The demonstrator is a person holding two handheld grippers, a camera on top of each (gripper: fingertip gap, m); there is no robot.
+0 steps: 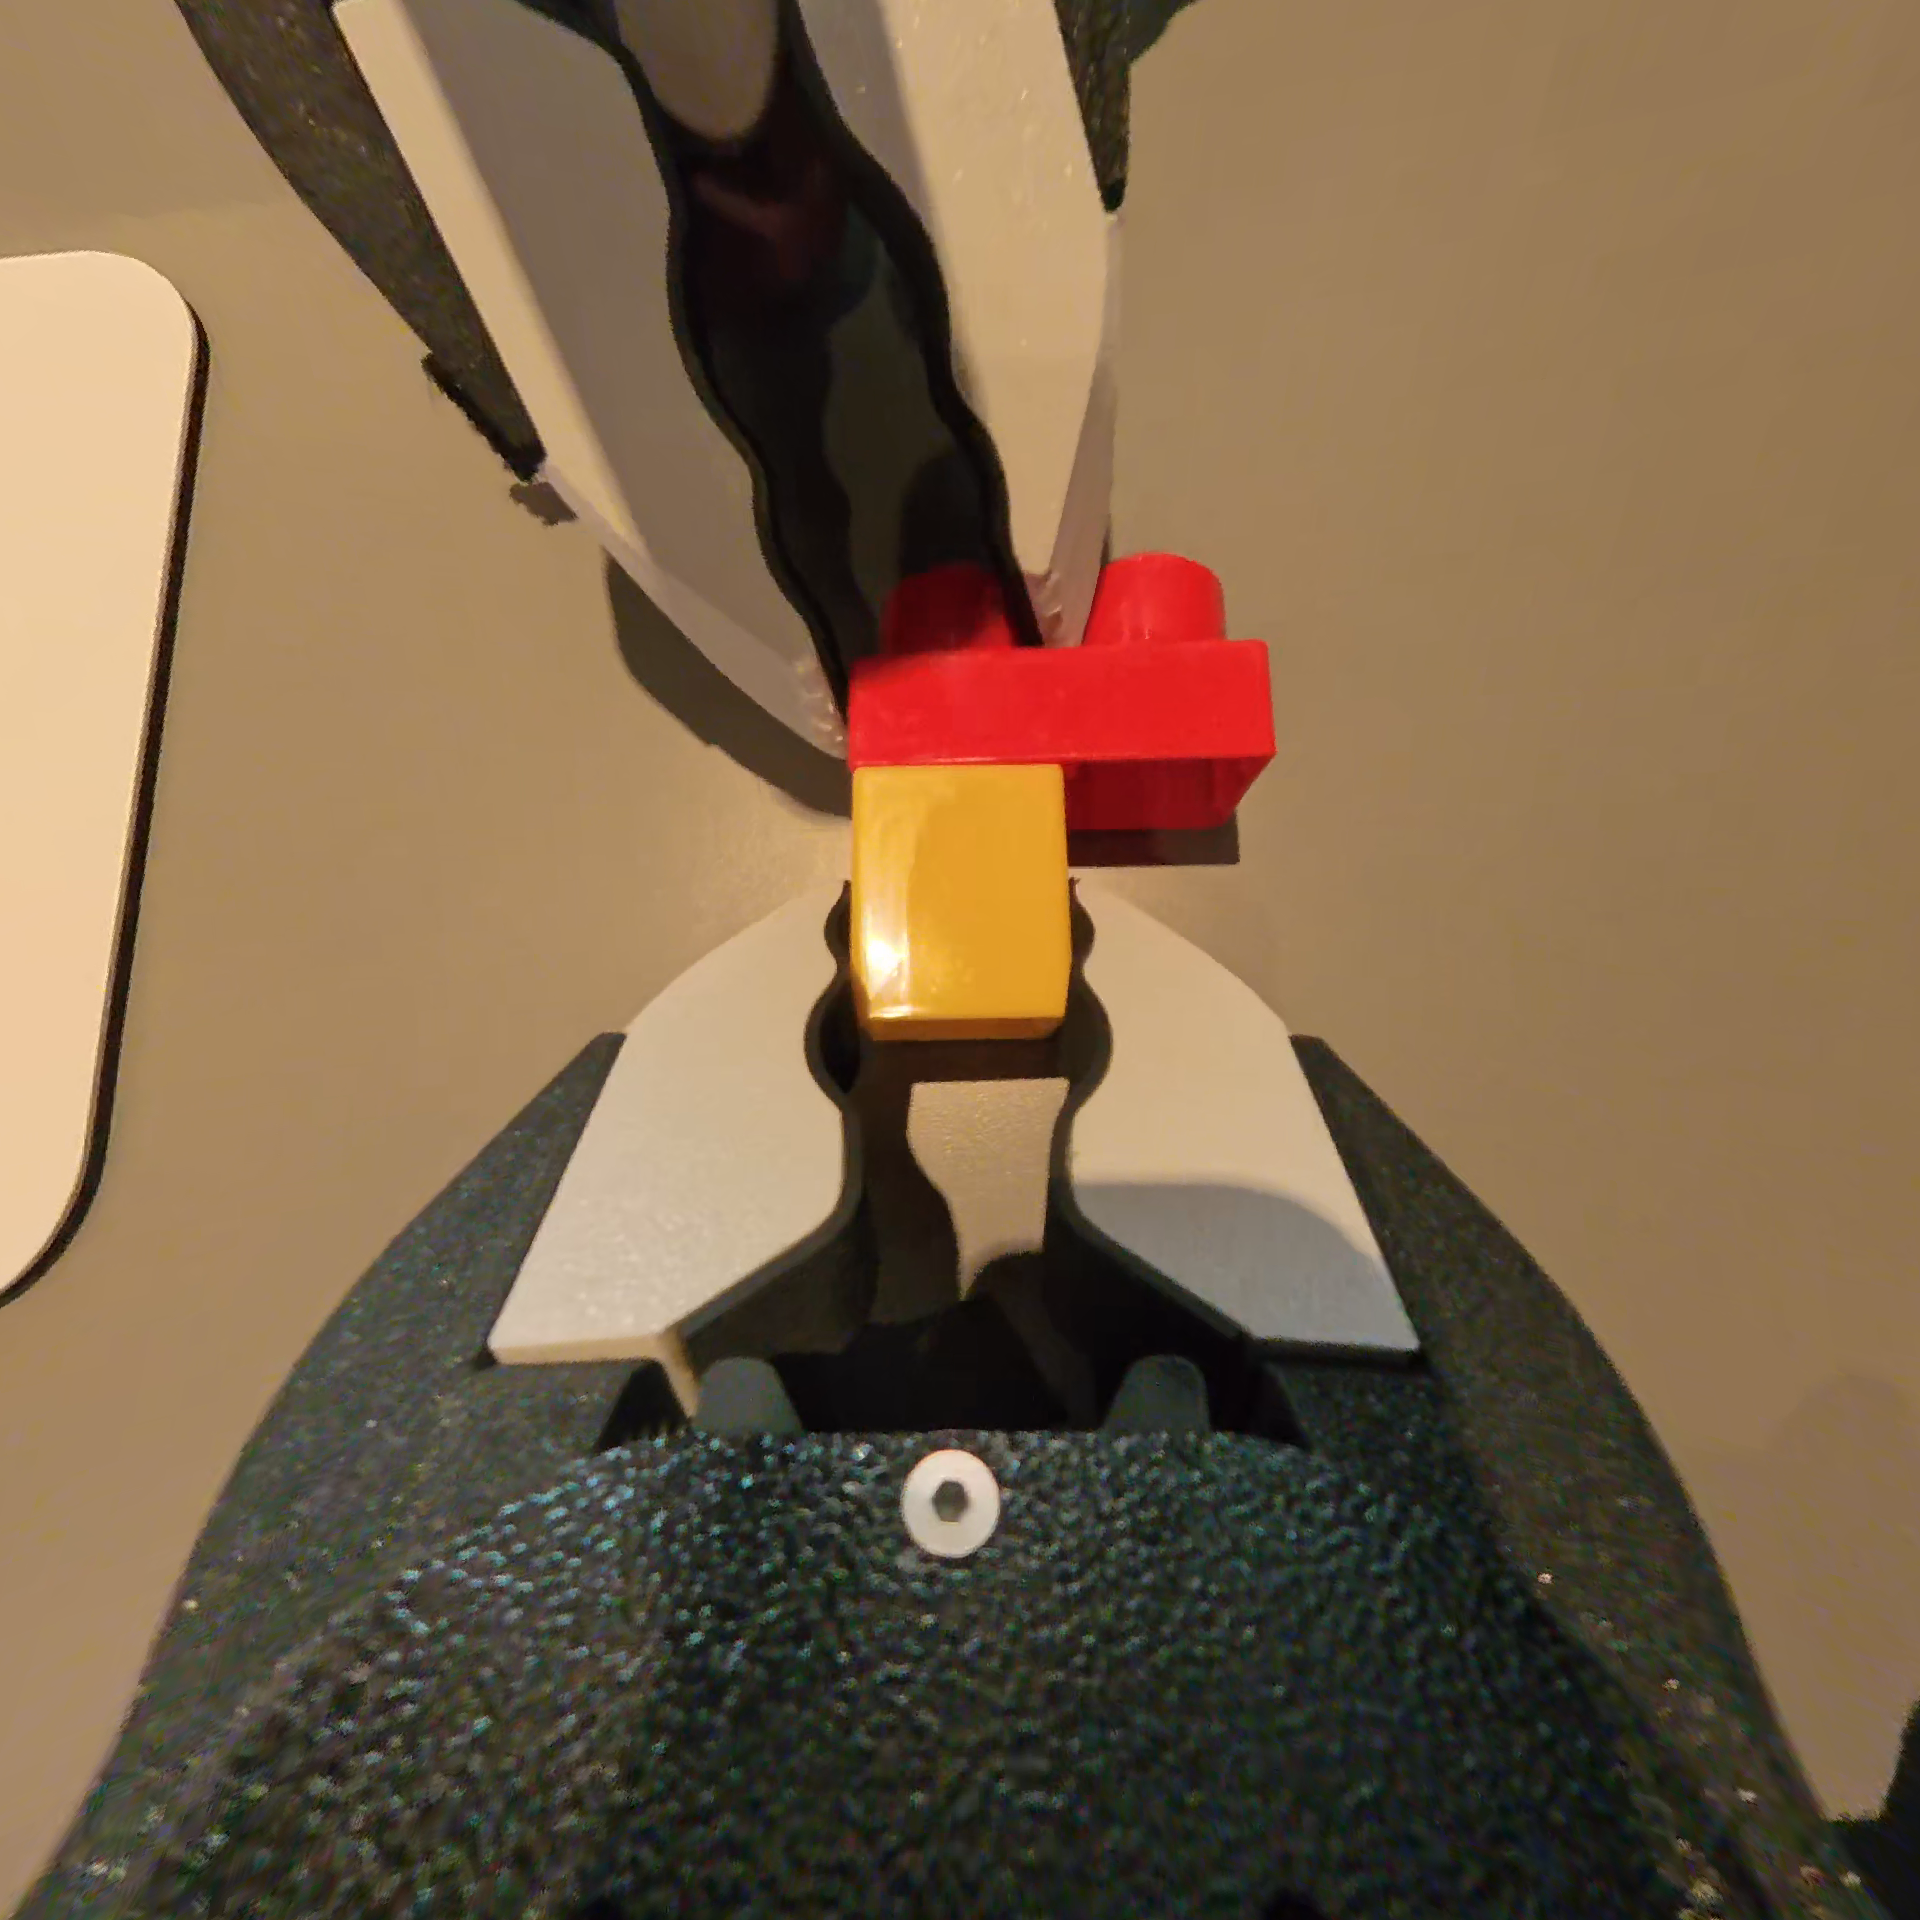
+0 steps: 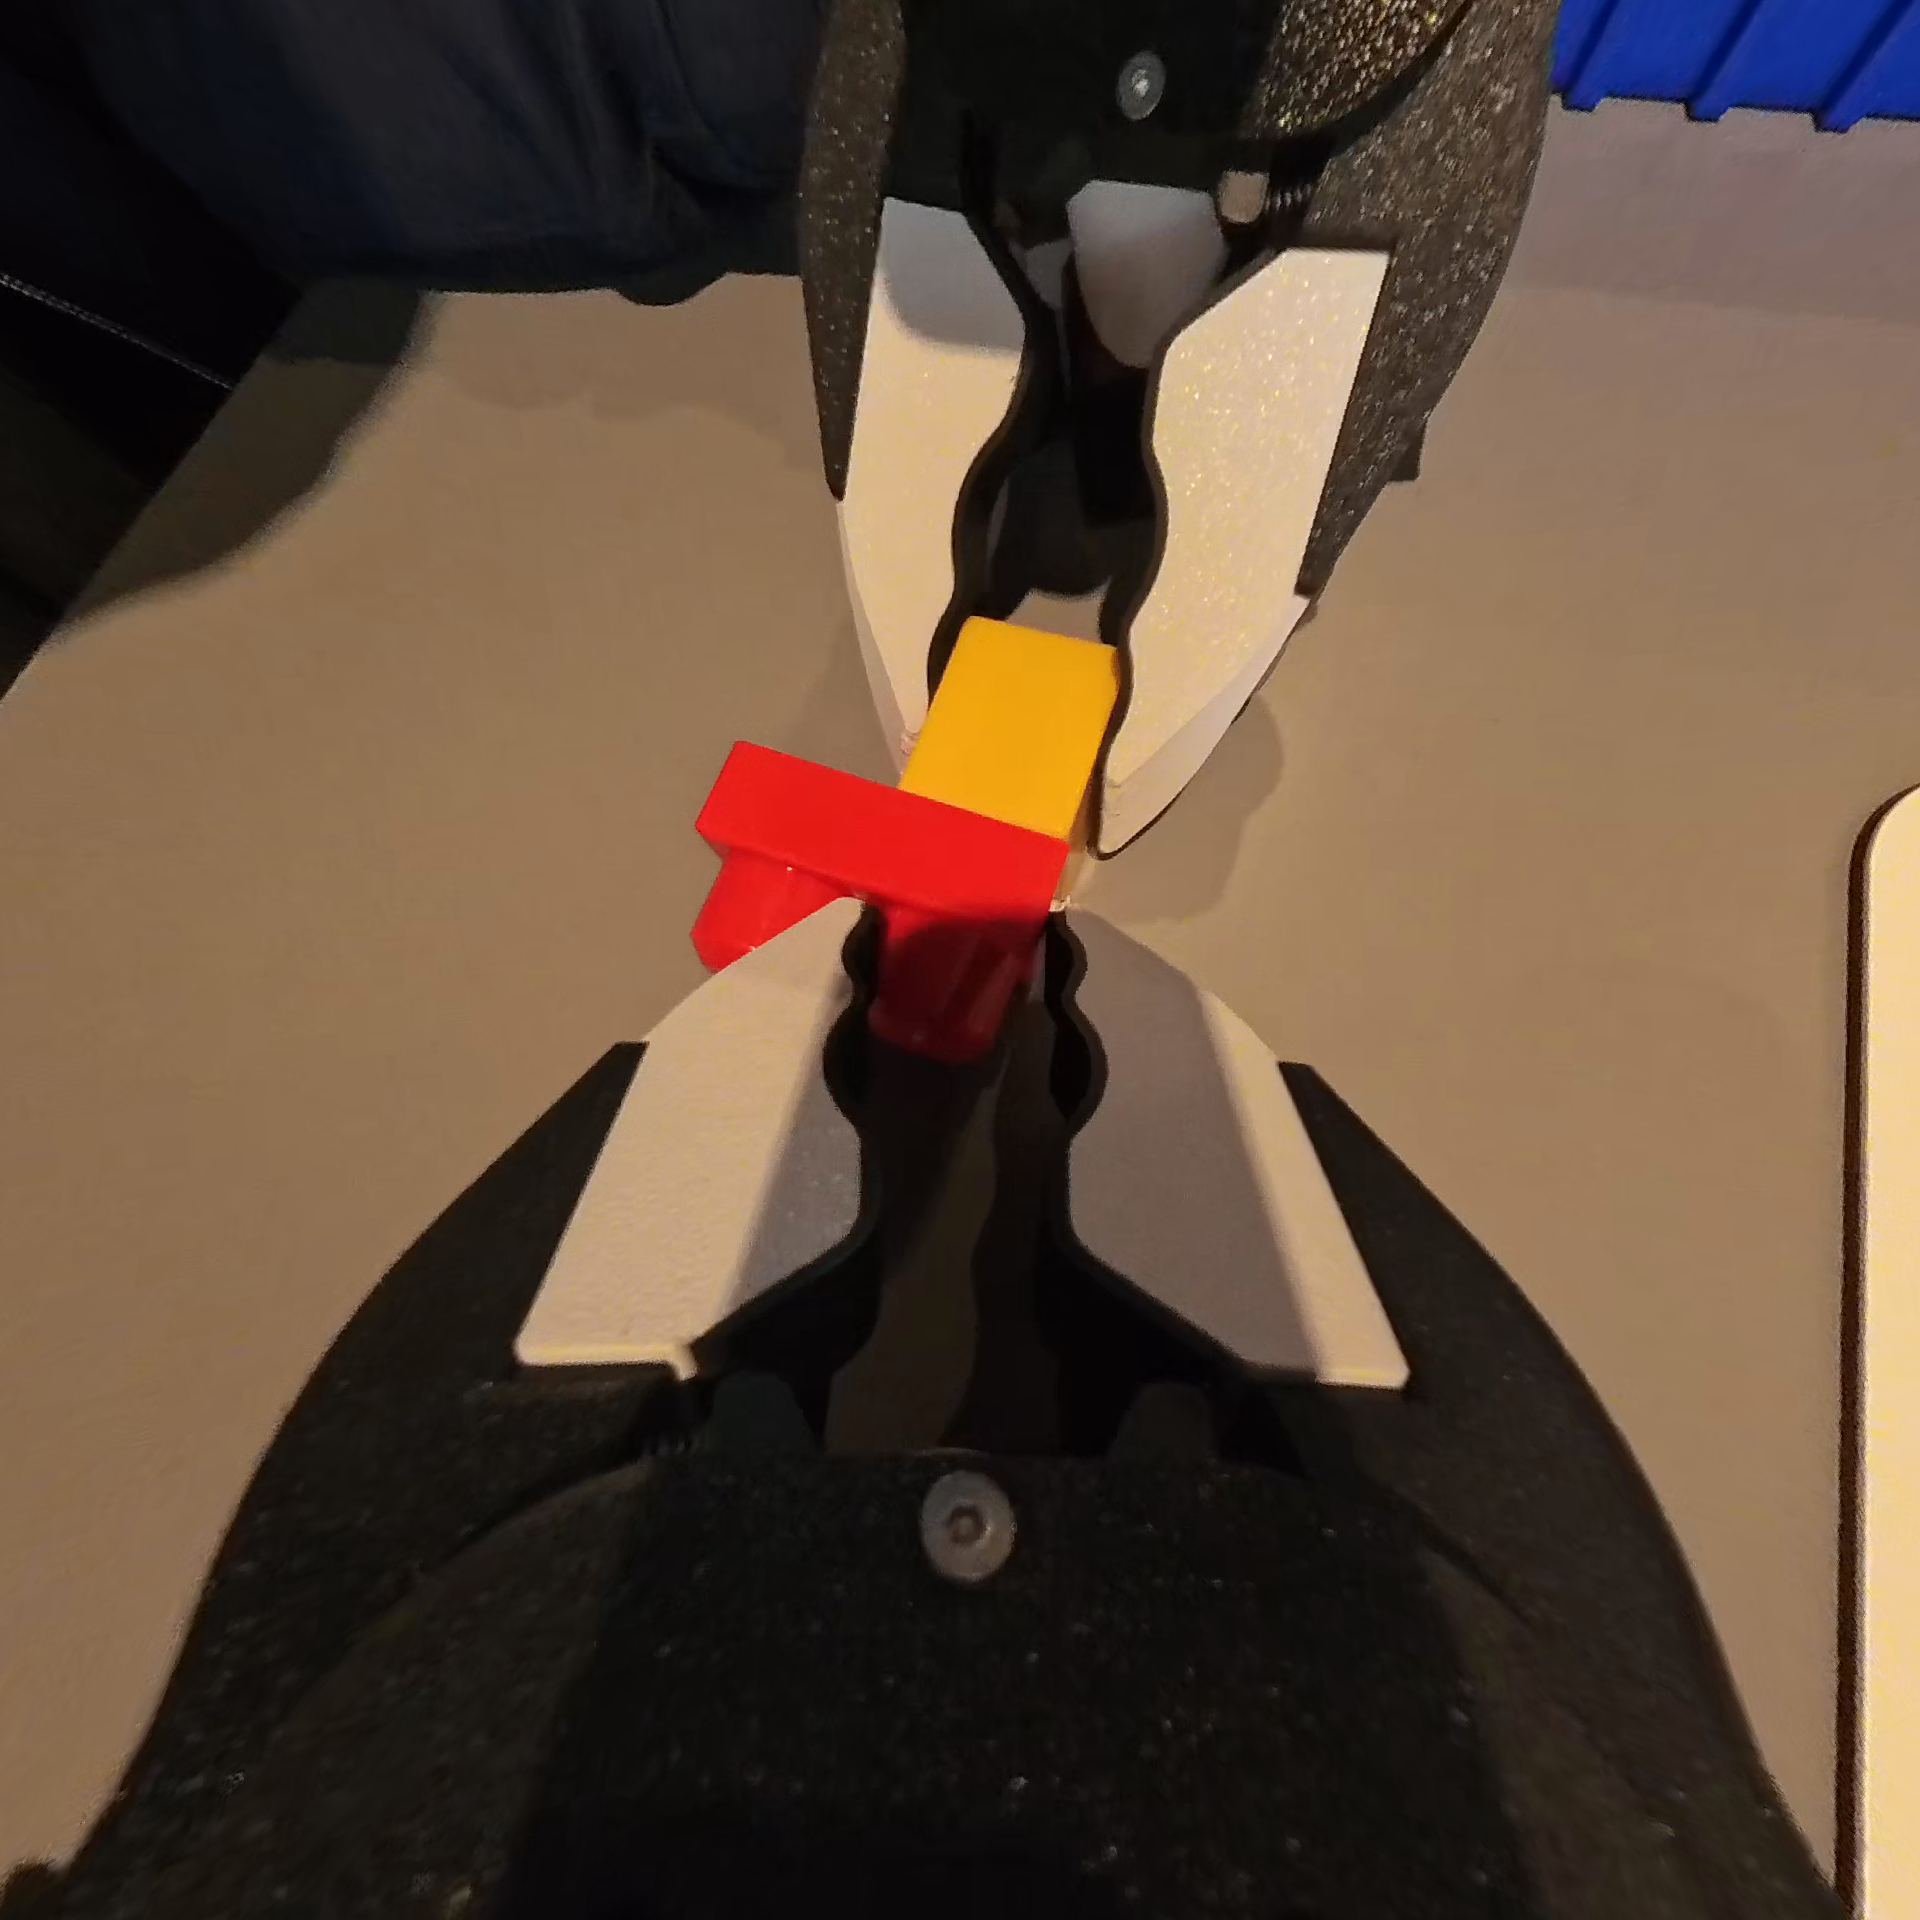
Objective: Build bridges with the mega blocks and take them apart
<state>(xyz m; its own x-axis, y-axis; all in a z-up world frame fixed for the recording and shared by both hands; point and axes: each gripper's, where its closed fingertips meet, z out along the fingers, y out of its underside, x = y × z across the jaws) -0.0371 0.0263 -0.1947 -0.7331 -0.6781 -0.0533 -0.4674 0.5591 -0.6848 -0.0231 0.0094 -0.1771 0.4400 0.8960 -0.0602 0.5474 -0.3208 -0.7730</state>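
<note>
A yellow block (image 1: 956,904) and a red two-stud block (image 1: 1060,707) are joined: the yellow one sits under one half of the red one. My left gripper (image 1: 961,914) is shut on the yellow block. My right gripper (image 1: 951,644) comes in from the opposite side, shut on one red stud. In the right wrist view, my right gripper (image 2: 951,935) clamps that stud of the red block (image 2: 883,831). Opposite it, my left gripper (image 2: 1008,769) holds the yellow block (image 2: 1013,727). The red block's other stud sticks out free to the side.
The tan table (image 1: 1558,520) lies under both grippers. A white board with a rounded corner (image 1: 73,727) lies to the side and also shows in the right wrist view (image 2: 1891,1247). A blue ridged object (image 2: 1714,52) and a dark sleeve (image 2: 312,156) are at the far table edge. Only a small space, under 4 cm, lies between the two pairs of fingers. Left tips and right tips are each some 30 centimeters from the blue ridged object (image 2: 1714,52).
</note>
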